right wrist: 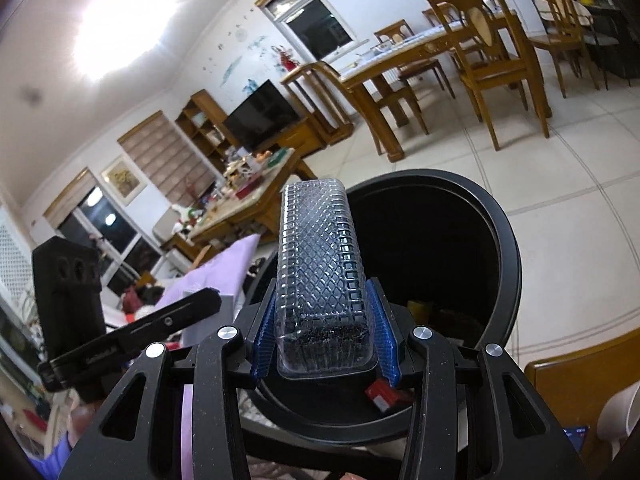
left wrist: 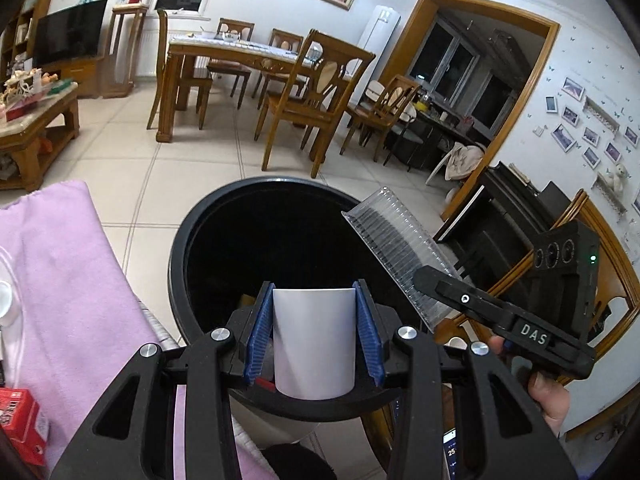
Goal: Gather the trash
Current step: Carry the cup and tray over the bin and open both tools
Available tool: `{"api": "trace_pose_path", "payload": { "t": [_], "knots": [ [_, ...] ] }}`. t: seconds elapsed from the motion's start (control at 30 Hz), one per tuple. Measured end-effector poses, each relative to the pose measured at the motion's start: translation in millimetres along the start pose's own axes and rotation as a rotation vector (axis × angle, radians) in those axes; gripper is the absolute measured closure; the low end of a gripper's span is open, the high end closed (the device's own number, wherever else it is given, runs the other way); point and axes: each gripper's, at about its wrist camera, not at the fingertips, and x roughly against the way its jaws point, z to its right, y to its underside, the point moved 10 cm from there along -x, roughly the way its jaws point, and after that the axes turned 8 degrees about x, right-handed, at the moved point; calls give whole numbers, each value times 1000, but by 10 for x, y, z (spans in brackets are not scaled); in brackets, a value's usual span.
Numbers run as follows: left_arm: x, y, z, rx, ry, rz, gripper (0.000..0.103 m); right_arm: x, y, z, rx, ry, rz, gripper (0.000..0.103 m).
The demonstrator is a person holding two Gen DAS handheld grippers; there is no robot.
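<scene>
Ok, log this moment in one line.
left gripper: white cup | right gripper: clear plastic tray | both over black bin

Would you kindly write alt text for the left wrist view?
The left tool grips a white paper cup over an open black trash bin. Beside it, the right tool holds a clear ribbed plastic container; behind, a tiled dining room.

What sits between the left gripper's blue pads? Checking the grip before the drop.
A white cup, pinched between them above the black bin, in the left wrist view.
</scene>
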Motion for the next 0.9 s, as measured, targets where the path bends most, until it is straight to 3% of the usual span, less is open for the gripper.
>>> {"api": "trace_pose_path", "payload": {
  "t": [0.37, 0.43, 0.47, 0.5, 0.73, 0.9],
  "knots": [
    [-100, 129, -85, 1, -33, -40, 61, -170, 86, -65, 12, 22, -34, 57],
    [-63, 125, -97, 8, -38, -42, 48, -185, 92, -92, 17, 25, -38, 47],
    [-36, 116, -100, 12, -42, -35, 33, -185, 98, -104, 19, 30, -37, 40],
    [13, 102, -114, 15, -49, -18, 25, -197, 67, -121, 19, 32, -35, 38],
    [341, 96, -222, 18, -55, 19, 25, -236, 9, -306, 48, 31, -30, 33],
    [730, 74, -571, 63, -83, 61, 25, -348, -58, -672, 100, 9, -40, 29]
  ]
}}
